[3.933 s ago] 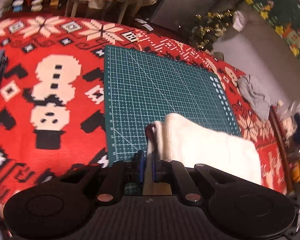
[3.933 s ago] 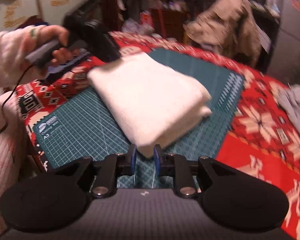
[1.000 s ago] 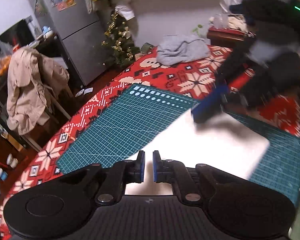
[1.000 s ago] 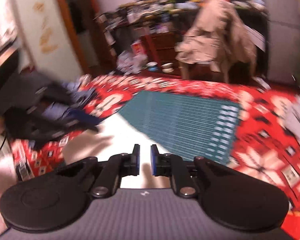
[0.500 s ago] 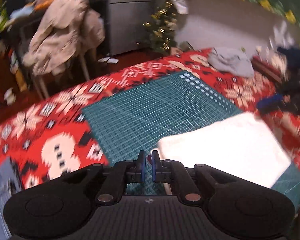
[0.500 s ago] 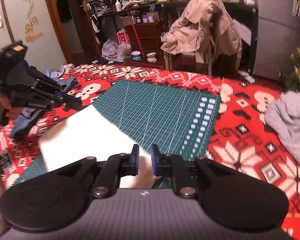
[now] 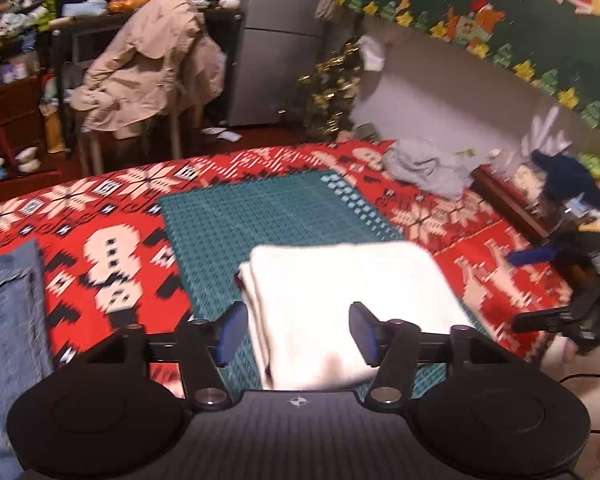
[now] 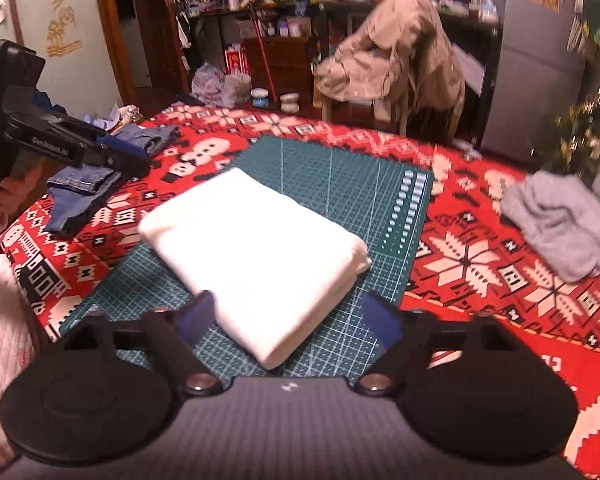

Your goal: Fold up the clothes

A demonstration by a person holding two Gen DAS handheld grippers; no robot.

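A folded white garment lies flat on the green cutting mat. My left gripper is open, its blue pads spread wide above the garment's near end and holding nothing. My right gripper is also open and hovers over the garment's near corner, empty. In the right wrist view the left gripper appears at the far left in a hand, over folded jeans. The right gripper shows at the right edge of the left wrist view.
Folded blue jeans lie left of the mat. A crumpled grey garment sits at the far right of the red patterned tablecloth. A chair with a beige coat stands beyond the table.
Both grippers have opened wide and pulled back from the white garment. It now rests folded and still on the mat.
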